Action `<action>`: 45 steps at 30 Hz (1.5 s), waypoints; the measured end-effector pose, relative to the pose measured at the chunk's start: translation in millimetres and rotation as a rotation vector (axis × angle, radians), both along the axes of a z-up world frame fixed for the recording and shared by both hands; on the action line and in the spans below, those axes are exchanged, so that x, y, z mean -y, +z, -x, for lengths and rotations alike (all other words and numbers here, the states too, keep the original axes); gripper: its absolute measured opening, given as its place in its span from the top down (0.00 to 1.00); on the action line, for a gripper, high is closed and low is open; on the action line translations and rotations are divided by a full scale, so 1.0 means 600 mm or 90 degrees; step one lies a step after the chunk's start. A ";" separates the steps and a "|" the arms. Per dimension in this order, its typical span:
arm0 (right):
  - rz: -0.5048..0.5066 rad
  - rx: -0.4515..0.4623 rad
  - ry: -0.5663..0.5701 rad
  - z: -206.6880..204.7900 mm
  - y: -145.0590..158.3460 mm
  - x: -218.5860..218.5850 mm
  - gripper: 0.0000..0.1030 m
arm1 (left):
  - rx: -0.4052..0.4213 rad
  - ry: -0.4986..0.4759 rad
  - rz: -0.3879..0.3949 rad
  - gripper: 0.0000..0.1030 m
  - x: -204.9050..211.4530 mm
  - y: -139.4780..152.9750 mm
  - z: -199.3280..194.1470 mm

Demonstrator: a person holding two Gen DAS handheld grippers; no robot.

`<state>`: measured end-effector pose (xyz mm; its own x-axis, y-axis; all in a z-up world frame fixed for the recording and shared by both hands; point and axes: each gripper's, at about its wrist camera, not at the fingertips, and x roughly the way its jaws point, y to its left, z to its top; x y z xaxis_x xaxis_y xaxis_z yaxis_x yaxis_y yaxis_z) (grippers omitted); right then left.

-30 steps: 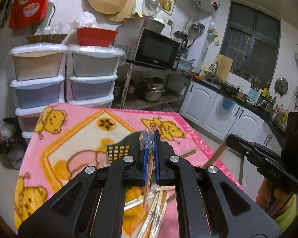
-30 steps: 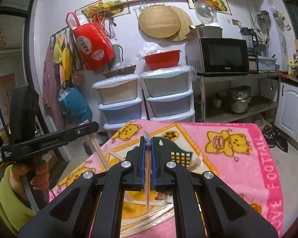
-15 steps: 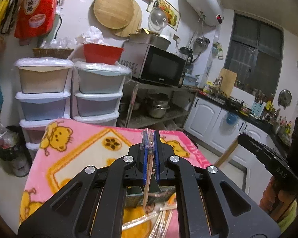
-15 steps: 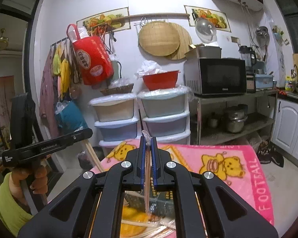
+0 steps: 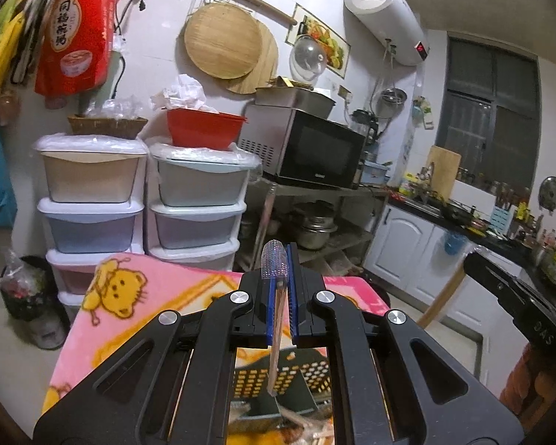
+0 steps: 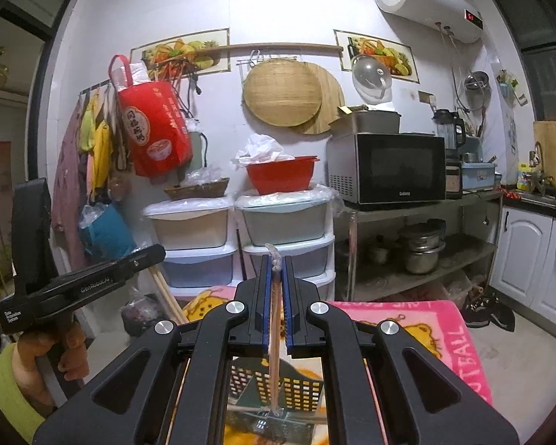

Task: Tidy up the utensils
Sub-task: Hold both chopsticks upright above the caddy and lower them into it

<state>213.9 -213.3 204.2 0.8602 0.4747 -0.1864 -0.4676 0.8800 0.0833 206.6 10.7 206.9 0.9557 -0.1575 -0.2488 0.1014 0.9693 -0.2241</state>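
The left gripper (image 5: 281, 289) is held above a table covered by a pink blanket (image 5: 159, 278). Its fingers (image 5: 267, 307) are clamped together on a wrapped chopstick (image 5: 274, 337). The chopstick is pinched between the blue pads: its clear, dotted wrapper tip sticks out past the fingertips, and its thin wooden shaft runs back between the fingers and hangs down toward a black perforated basket (image 5: 315, 374). The basket is seen below the gripper, on the blanket, with more wrapped sticks lying just beside its near side, though these are blurred.

The right gripper (image 6: 277, 282) is also held over the same blanket (image 6: 437, 319), and its fingers (image 6: 265, 296) are closed on a second chopstick (image 6: 275, 348). A twist of clear wrapper pokes out beyond the fingertips, while the shaft passes back between the pads and ends above the basket (image 6: 300, 385), which lies directly under the gripper.

In the right wrist view, the left gripper is seen left of the basket, gripped by a hand (image 6: 68, 348) in a yellow-green sleeve, with its stick slanting down beneath it.
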 end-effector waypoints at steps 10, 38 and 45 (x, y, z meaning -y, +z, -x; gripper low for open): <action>-0.006 -0.048 -0.016 -0.056 -0.059 -0.010 0.95 | -0.042 0.004 0.004 0.97 -0.001 -0.059 -0.042; -0.011 -0.153 -0.014 -0.091 -0.147 -0.019 0.94 | -0.128 -0.040 -0.009 0.97 0.022 -0.149 -0.073; -0.001 -0.163 -0.023 -0.089 -0.157 -0.012 0.93 | -0.146 -0.038 -0.015 0.93 0.018 -0.164 -0.072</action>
<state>267.4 -206.4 110.1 0.8015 0.4442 -0.4002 -0.3986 0.8959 0.1962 250.1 -0.3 108.7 0.8631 -0.2034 -0.4622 0.1075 0.9683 -0.2255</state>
